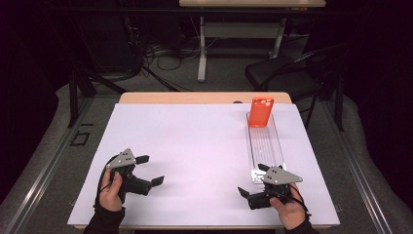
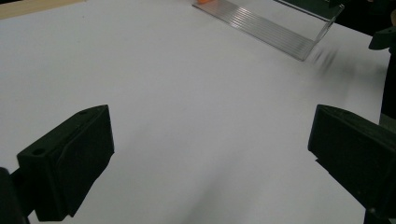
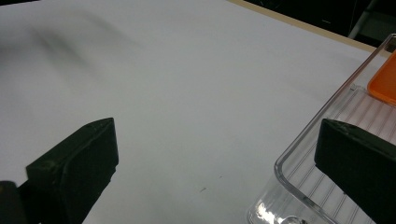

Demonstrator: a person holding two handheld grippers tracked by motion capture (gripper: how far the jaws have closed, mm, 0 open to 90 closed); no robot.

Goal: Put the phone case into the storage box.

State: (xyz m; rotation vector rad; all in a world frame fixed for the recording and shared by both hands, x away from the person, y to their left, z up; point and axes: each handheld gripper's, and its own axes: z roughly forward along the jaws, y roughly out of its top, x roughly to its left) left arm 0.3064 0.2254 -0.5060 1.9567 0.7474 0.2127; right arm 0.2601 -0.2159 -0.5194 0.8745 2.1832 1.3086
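Observation:
An orange phone case (image 1: pixel 261 111) lies at the far end of a long clear plastic tray (image 1: pixel 267 151) on the right of the white sheet. My right gripper (image 1: pixel 252 179) stands open by the tray's near end, with nothing between its jaws. In the right gripper view the tray's near corner (image 3: pixel 299 140) sits before the right jaw, the gripper (image 3: pixel 217 158) is wide open, and the orange case (image 3: pixel 385 79) shows at the right edge. Low on the left of the sheet, my left gripper (image 1: pixel 151 170) is open and empty, its own view showing the gripper (image 2: pixel 210 154) over bare sheet with the tray (image 2: pixel 266 25) far off.
A white sheet (image 1: pixel 195 146) covers most of the wooden table (image 1: pixel 195 97). Beyond the table stand a dark chair (image 1: pixel 285 73) and another table's legs (image 1: pixel 201 48), with cables on the floor. Table edges lie close to both hands at the bottom.

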